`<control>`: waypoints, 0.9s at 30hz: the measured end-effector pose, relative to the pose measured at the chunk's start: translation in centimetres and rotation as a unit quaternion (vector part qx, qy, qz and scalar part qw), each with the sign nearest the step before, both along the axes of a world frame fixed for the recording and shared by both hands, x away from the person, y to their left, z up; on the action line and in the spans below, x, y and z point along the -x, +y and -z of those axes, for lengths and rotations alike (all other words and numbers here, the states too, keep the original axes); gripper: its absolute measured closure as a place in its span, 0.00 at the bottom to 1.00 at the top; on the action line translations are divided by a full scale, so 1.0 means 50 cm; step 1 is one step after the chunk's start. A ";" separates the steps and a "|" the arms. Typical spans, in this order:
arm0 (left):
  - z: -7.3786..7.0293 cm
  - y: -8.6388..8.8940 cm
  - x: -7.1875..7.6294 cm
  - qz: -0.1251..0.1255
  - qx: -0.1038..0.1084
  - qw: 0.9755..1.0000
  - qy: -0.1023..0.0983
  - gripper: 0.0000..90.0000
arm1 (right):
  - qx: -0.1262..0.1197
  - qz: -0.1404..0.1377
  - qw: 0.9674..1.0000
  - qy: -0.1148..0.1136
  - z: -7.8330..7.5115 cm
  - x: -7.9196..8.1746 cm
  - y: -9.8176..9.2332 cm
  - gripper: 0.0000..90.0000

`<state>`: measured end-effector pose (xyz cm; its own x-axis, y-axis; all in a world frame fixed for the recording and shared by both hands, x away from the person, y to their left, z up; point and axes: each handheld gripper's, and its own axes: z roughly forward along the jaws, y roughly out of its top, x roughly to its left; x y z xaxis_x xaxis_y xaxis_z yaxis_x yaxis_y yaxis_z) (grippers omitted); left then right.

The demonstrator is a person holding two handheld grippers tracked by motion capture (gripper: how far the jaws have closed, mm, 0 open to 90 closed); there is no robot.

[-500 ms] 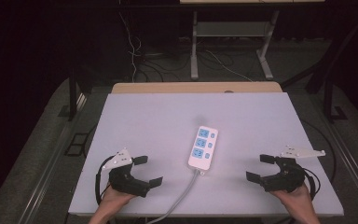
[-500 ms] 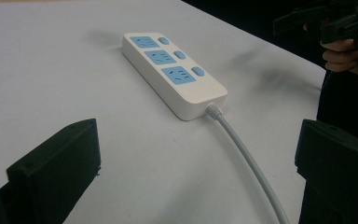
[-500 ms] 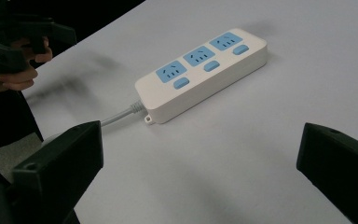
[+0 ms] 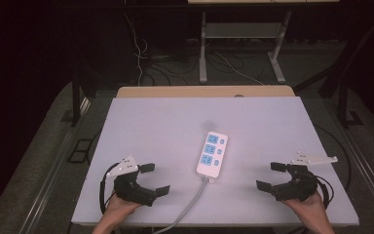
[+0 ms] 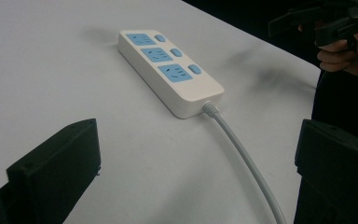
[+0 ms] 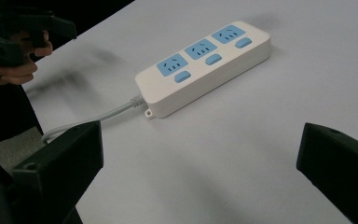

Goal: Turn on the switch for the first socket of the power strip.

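Power strip (image 4: 213, 154) lies between left claw (image 4: 155, 179) and right claw (image 4: 271, 176), both agape, empty.

Lab: cables (image 4: 148, 58) behind table (image 4: 165, 126)

Your left gripper (image 4: 154, 179) & right gripper (image 4: 271, 176), lower frame corners: both black, blocky square-ended jaws. Each w/ a pale grey three-cornered plate on top and a black cable looping at the back. Your forearms at bottom edge are bare, no sleeves.
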<state>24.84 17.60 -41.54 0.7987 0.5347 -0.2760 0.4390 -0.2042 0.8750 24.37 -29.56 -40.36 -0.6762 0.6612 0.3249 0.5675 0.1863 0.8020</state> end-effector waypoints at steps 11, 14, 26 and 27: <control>0.001 0.002 -0.001 0.003 -0.001 1.000 -0.002 0.00 | 0.004 0.000 1.000 0.005 0.000 -0.003 -0.001 0.00; 0.002 0.004 -0.003 0.004 0.000 1.000 -0.001 0.00 | 0.005 0.001 1.000 0.007 0.001 -0.004 -0.002 0.00; 0.003 0.010 -0.002 0.000 0.003 1.000 -0.001 0.00 | 0.003 0.005 1.000 0.012 -0.013 -0.015 -0.002 0.00; 0.003 0.009 -0.001 0.000 0.003 1.000 -0.001 0.00 | 0.003 0.005 1.000 0.012 -0.015 -0.017 -0.002 0.00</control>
